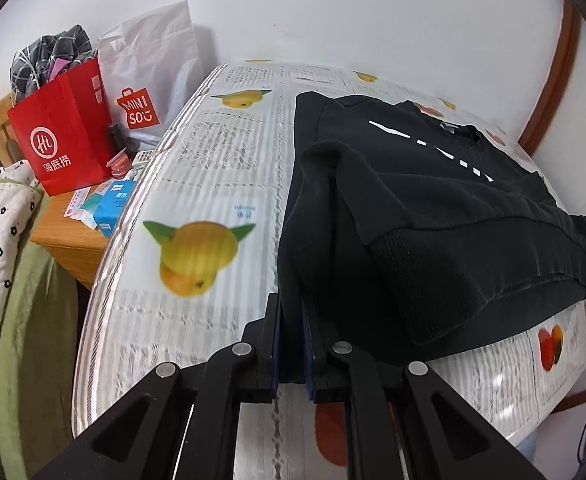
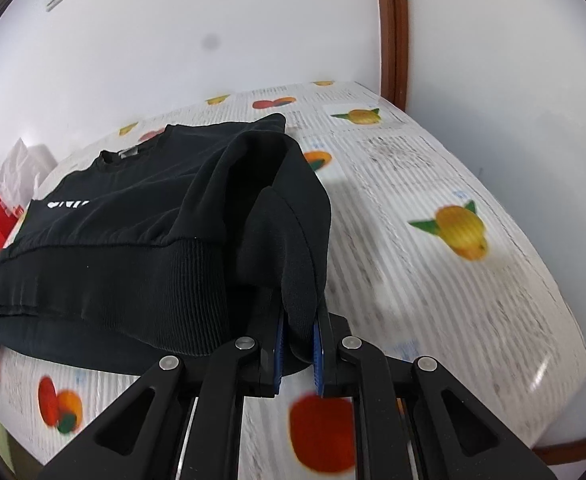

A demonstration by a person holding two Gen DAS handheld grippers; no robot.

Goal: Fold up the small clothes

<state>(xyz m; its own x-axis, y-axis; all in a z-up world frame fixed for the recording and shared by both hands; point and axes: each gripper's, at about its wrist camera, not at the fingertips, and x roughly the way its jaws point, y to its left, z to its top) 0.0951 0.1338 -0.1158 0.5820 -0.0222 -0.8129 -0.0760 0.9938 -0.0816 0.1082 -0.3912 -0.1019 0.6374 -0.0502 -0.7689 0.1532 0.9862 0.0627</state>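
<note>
A black knitted sweatshirt with white lettering [image 1: 445, 200] lies on a tabletop covered in a white fruit-printed cloth [image 1: 213, 184], its ribbed hem turned toward the cameras and its lower part lifted off the cloth. The left hand-held gripper [image 1: 291, 320] pinches a raised fold of the sweatshirt's left edge between its blue-padded fingers [image 1: 276, 340]. The right hand-held gripper [image 2: 299, 336] likewise clamps a bunched fold at the garment's right edge. Beside the tabletop, on a wooden side cabinet [image 1: 69, 244], stand a red paper bag [image 1: 61, 136] and a white Miniso bag [image 1: 149, 68].
</note>
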